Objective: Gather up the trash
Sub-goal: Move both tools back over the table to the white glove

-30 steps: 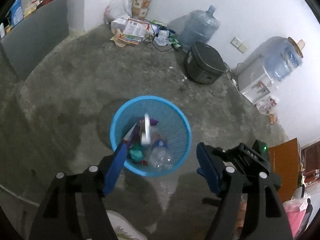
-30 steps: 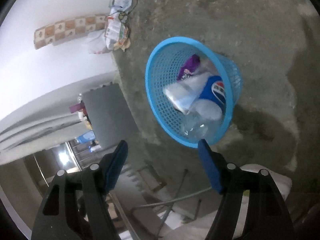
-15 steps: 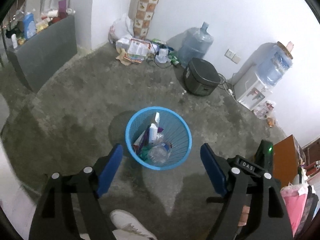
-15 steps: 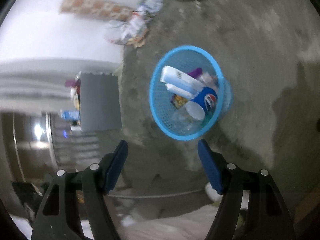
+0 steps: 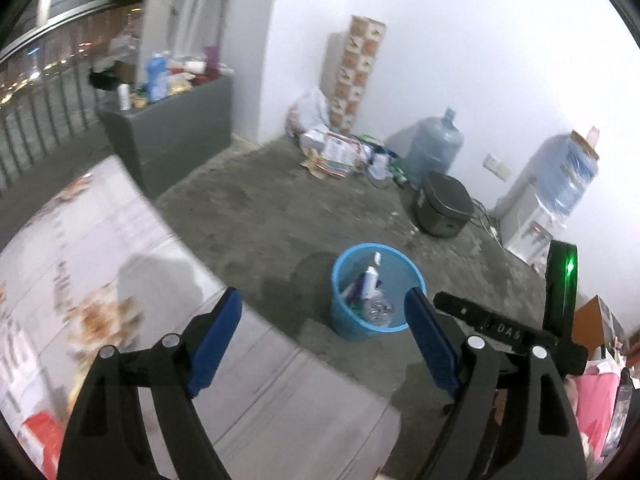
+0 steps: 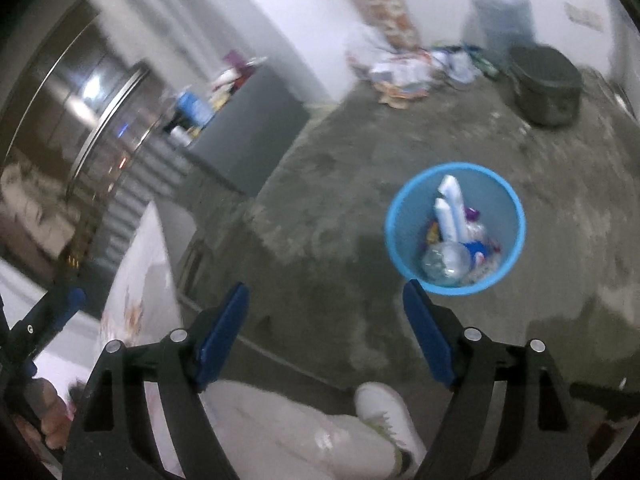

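A blue mesh trash basket (image 5: 344, 322) stands on the concrete floor, holding white tubes, a clear bottle and wrappers; it also shows in the right wrist view (image 6: 514, 208). My left gripper (image 5: 324, 300) is open and empty, high above and behind the basket. My right gripper (image 6: 326, 294) is open and empty, well above the floor, left of the basket. The right gripper's body (image 5: 560, 280) with a green light shows at the left view's right edge.
A table with a patterned cloth (image 5: 100, 264) is at the lower left. A grey cabinet (image 5: 172, 128) holds bottles. A litter pile (image 5: 336, 152), a water jug (image 5: 434, 152), a dark cooker (image 5: 444, 204) and a dispenser (image 5: 560, 184) line the wall. A white shoe (image 6: 384, 412) is below.
Both grippers have risen and pulled back from the basket, which now looks smaller and farther. The cloth-covered table has come into view. Both stay open and empty.
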{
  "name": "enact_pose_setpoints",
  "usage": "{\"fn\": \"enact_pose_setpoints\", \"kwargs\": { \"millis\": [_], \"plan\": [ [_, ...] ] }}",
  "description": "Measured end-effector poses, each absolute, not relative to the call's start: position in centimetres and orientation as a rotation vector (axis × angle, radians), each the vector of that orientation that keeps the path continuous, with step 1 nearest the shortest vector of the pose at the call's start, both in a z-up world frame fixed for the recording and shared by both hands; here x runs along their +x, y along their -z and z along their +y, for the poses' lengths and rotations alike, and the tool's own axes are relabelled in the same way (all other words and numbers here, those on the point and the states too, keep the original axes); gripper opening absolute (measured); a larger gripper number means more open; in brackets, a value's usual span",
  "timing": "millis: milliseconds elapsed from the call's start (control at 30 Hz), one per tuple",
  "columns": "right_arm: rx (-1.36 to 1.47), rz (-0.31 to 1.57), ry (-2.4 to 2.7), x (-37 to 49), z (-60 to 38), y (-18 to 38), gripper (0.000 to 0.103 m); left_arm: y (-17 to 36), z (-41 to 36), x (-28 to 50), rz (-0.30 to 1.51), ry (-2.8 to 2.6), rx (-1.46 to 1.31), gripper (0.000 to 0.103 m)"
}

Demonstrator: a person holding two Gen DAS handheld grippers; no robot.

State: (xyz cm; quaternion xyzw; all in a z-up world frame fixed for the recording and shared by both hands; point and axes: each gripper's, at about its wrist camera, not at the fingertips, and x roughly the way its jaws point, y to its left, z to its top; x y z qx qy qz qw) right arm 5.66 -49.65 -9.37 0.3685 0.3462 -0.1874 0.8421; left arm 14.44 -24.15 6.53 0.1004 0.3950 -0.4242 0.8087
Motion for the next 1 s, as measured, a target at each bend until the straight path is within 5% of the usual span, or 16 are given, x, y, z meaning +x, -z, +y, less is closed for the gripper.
{"fn": "enact_pose_setpoints", "kwargs": {
  "millis": [600,1000],
  "plan": [
    [0.611,0.77,0.03,10.3,-39.2,5.1,0.076,-9.5,-0.6,16.0,0.699,0.499,-0.029,0.081],
    [0.592,0.907,-0.183,16.8,-31.1,6.0,0.07,-5.4,7.8,18.1,0.776,0.387,-0.148,0.081]
  ]
}}
